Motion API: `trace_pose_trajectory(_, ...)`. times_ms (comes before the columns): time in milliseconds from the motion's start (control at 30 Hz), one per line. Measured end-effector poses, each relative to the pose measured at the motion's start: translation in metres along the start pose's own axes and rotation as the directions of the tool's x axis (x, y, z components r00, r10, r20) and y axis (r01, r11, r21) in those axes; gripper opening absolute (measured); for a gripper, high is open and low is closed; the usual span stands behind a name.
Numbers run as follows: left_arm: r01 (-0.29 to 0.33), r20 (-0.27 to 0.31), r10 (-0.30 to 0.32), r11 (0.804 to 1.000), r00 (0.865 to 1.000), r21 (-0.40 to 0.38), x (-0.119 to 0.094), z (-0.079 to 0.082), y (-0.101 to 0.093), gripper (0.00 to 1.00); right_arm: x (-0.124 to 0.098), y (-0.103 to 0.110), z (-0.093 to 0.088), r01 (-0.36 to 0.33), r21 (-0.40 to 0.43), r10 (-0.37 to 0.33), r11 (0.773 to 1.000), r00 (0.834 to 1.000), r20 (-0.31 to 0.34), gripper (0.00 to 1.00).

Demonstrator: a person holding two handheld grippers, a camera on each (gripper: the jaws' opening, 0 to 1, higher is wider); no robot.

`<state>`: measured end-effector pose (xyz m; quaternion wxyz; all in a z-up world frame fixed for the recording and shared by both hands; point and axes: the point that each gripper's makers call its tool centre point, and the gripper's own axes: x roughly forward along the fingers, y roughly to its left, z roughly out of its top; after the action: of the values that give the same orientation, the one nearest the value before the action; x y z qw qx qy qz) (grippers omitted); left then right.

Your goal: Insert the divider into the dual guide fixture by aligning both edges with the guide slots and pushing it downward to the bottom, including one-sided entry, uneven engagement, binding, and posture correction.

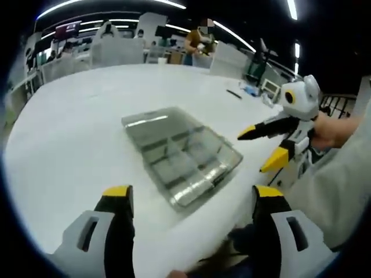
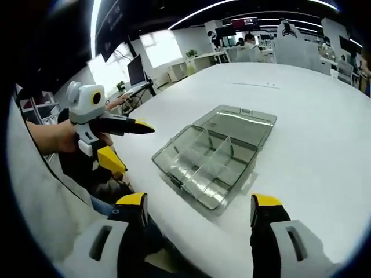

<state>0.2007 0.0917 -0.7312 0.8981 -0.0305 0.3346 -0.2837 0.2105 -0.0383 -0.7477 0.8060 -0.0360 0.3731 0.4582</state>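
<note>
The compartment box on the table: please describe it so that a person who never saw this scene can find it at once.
On the big white round table, look near the edge closest to the two grippers. There lies a clear grey plastic organizer box, its lid folded open flat behind it. Thin dividers split it into small compartments, and it sits alone on that part of the table.

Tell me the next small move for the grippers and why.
Probably bring the right gripper down toward the clear compartment box. Its lid lies open and the dividers stand inside. Both grippers are open and hold nothing, off the white table; the left gripper hangs short of the box too.
</note>
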Motion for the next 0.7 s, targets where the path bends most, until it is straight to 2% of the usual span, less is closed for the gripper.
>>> trace_pose_trajectory(100, -0.024, 0.007, 0.024, 1.000, 1.000, -0.002, -0.001, 0.001, 0.003, 0.87, 0.001, 0.003, -0.001, 0.014, 0.002, -0.014, 1.000, 1.000, 0.010, 0.72)
trace_pose_trajectory(367, -0.057, 0.016, 0.057, 0.998, 0.998, -0.019, -0.001, -0.001, 0.004, 0.95, -0.003, -0.006, -0.004, 0.088, 0.029, -0.089, 0.996, 0.996, 0.024, 0.72)
trace_pose_trajectory(467, -0.074, 0.021, 0.075, 0.997, 0.997, -0.034, -0.001, -0.001, 0.005, 0.98, -0.004, -0.007, -0.004, 0.094, 0.051, -0.095, 0.994, 0.995, 0.030, 0.72)
trace_pose_trajectory(700, -0.098, 0.023, 0.099, 0.994, 0.995, -0.056, 0.000, 0.000, 0.005, 0.99, -0.007, -0.010, -0.002, 0.114, 0.068, -0.117, 0.991, 0.992, 0.046, 0.73)
